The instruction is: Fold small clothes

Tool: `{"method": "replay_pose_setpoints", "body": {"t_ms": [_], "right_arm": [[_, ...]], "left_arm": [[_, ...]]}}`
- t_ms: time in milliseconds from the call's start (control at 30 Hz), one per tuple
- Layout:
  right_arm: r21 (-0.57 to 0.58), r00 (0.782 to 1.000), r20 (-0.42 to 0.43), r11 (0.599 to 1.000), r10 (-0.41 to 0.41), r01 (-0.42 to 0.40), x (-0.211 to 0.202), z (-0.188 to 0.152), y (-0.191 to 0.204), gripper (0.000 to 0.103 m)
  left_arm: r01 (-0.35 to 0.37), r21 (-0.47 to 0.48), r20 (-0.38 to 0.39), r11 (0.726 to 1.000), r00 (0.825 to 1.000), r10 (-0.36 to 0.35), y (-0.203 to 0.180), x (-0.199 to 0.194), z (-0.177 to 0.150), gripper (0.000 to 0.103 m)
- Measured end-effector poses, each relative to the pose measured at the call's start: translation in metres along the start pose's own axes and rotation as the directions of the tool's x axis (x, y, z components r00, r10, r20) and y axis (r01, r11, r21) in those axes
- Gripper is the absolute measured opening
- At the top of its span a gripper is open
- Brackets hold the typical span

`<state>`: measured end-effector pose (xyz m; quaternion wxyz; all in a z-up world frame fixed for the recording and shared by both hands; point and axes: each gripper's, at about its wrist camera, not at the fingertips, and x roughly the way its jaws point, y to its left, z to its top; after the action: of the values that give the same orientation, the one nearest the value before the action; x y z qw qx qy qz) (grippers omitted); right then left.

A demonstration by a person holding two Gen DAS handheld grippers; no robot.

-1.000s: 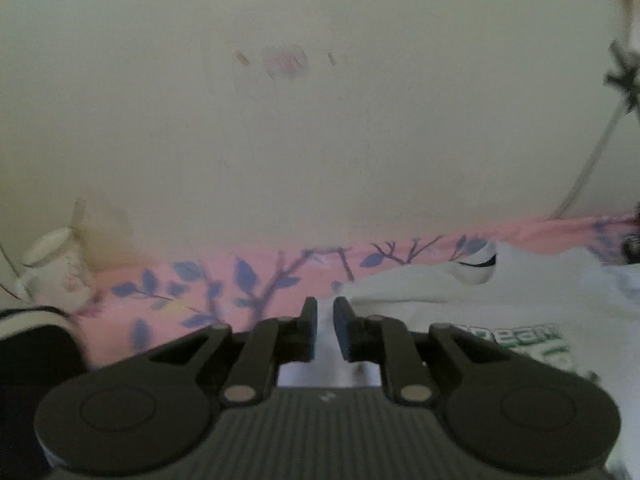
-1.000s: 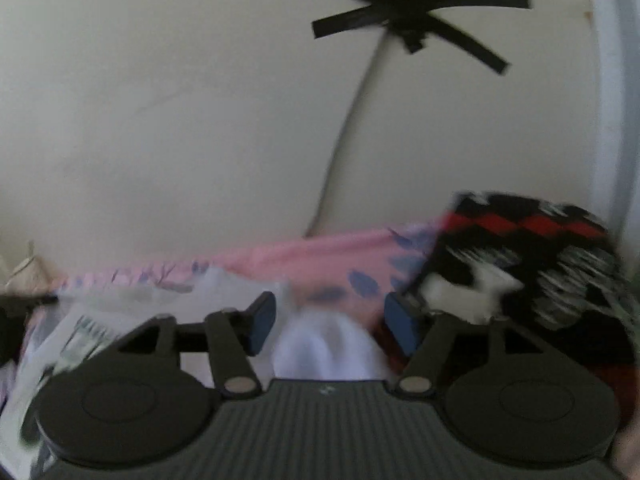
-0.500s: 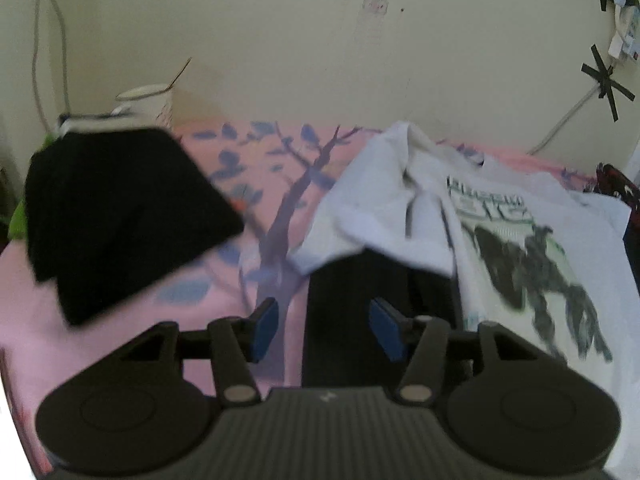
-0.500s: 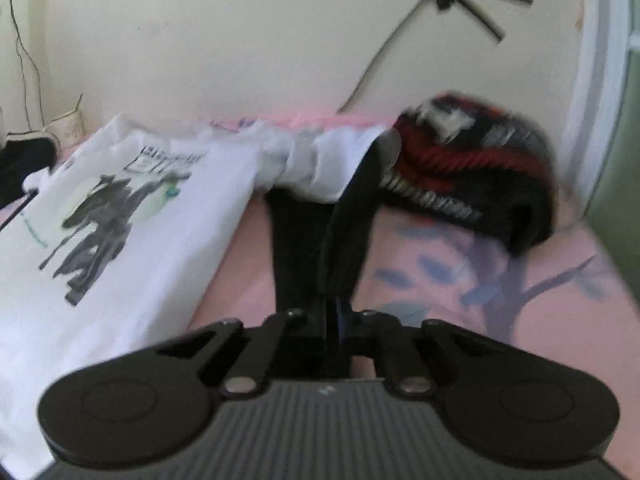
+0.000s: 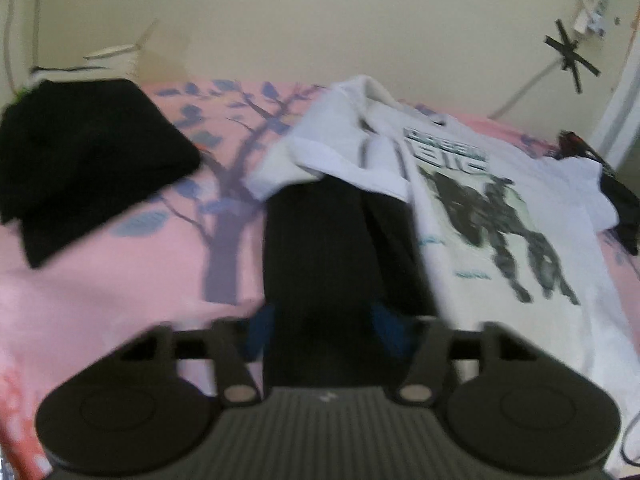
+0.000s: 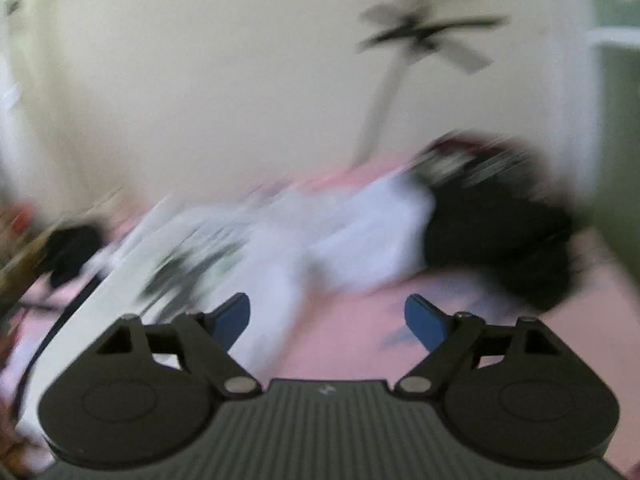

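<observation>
The black garment [image 5: 332, 240] lies flat on the bed [image 5: 120, 280], its far end tucked under the white shirt [image 5: 500, 220], its near end between the fingers of my left gripper [image 5: 326, 330], which stands open around the cloth without pinching it. My right gripper [image 6: 327, 320] is wide open and empty over the bed's right side. I judge the garment light, limp and non-slip, so I would grip it at a near corner.

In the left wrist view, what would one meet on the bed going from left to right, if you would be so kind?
Folded black garment → long black garment lying between the open left tool's fingers → white printed T-shirt.
</observation>
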<state>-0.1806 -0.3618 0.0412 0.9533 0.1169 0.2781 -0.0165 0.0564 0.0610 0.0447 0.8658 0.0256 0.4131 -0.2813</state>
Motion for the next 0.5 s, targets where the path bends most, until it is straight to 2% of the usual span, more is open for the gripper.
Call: {"method": "replay_pose_setpoints", "body": {"t_ms": [33,100,167,200,233,267,300,333,367,400,433,467,500], "right_arm": [[-0.019,0.999,-0.035,1.0,0.022,-0.023,0.007,-0.01,0.013,0.074],[-0.016,0.992,-0.097,0.997,0.077,-0.079,0.021,-0.029,0.035,0.063],[-0.025,0.985,-0.141,0.995,0.097,-0.102,0.031,-0.044,0.052,0.008],[-0.051,0.988,-0.136,0.996,0.071,-0.078,0.033,-0.046,0.059,0.005],[-0.08,0.992,-0.118,0.995,0.046,-0.056,0.03,-0.048,0.064,0.0],[-0.086,0.994,-0.108,0.996,0.025,-0.034,0.031,-0.045,0.063,0.0],[-0.077,0.996,-0.086,0.997,0.001,-0.007,0.026,-0.044,0.062,0.0],[-0.069,0.998,-0.056,0.997,-0.035,0.032,0.02,-0.039,0.057,0.0],[-0.06,0.995,-0.014,0.993,-0.101,0.1,0.016,-0.033,0.051,0.0],[-0.053,0.989,0.019,0.987,-0.15,0.151,0.01,-0.029,0.047,0.0],[-0.025,0.985,0.052,0.986,-0.166,0.168,0.002,-0.027,0.041,0.0],[0.013,0.987,0.067,0.989,-0.145,0.144,-0.005,-0.025,0.034,0.002],[0.043,0.995,0.054,0.996,-0.086,0.084,-0.01,-0.025,0.028,0.013]], "left_arm": [[-0.008,0.011,0.005,1.0,1.0,0.007,-0.003,0.001,0.0,0.003],[-0.023,0.014,0.01,1.0,1.0,0.022,-0.003,0.001,0.003,0.004],[-0.094,0.033,0.047,0.995,0.995,0.092,0.002,-0.004,0.013,0.004],[-0.161,0.038,0.084,0.986,0.984,0.158,0.008,-0.008,0.022,0.004],[-0.251,0.026,0.127,0.968,0.961,0.246,0.016,-0.012,0.034,0.004],[-0.345,0.003,0.164,0.938,0.926,0.34,0.027,-0.016,0.047,0.004],[-0.438,-0.041,0.198,0.898,0.877,0.437,0.041,-0.02,0.061,0.004],[-0.508,-0.088,0.209,0.857,0.832,0.515,0.052,-0.024,0.071,0.005],[-0.555,-0.13,0.202,0.821,0.796,0.57,0.062,-0.028,0.078,0.005],[-0.567,-0.167,0.189,0.807,0.784,0.591,0.07,-0.035,0.083,0.005],[-0.557,-0.186,0.193,0.809,0.787,0.586,0.072,-0.042,0.082,0.006],[-0.539,-0.182,0.211,0.822,0.795,0.568,0.069,-0.05,0.077,0.006],[-0.516,-0.161,0.22,0.841,0.812,0.541,0.064,-0.055,0.069,0.007]]}}
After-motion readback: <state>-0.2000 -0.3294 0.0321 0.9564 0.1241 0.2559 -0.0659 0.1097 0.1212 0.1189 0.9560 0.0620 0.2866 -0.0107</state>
